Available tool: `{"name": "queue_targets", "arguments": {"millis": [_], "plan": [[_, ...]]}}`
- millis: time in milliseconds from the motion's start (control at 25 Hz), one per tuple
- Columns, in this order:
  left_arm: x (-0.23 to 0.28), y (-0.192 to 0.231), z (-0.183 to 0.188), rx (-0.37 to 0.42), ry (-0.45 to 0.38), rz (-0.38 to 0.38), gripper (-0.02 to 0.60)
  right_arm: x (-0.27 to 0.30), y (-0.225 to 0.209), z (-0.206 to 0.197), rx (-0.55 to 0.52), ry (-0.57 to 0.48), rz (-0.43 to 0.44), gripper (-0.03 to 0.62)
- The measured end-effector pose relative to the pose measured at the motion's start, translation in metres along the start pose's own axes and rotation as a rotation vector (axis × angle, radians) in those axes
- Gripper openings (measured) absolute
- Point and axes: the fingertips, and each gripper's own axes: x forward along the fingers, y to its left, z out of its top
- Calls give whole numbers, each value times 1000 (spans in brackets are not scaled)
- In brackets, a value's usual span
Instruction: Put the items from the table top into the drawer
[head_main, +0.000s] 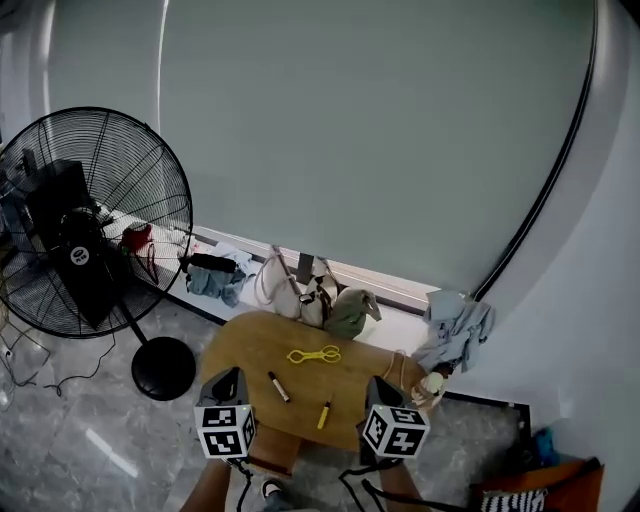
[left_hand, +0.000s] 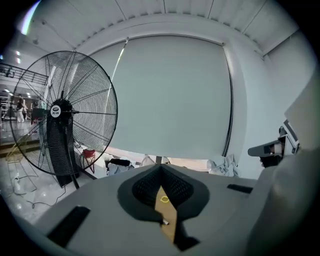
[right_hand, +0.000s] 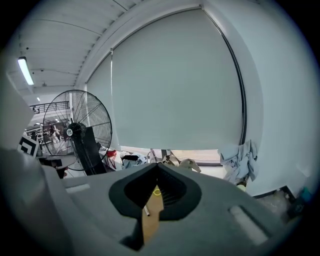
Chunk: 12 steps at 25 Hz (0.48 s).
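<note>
Left gripper (left_hand: 161, 167), right gripper (right_hand: 158, 166): my jaws clenched, empty;
slim black marker pen (head_main: 279, 386), lower centre: likely light, stiff, rolls; I'd pinch mid-barrel.

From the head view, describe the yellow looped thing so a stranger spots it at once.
Start at the round wooden table below the blind. Of three things on it, the yellow looped thing lies nearest the window. The dark marker and yellow pen are straight; it is looped.
</note>
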Motion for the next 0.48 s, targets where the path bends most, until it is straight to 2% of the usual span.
{"name": "queue_targets", "arguments": {"millis": [280,480], "plan": [[29,23,-13,-41,54,19,-6,39,0,-13,4,80,-18,5],[43,36,-29,-77,86,68,-6,75,1,-14,-6,107,11,5]]}}
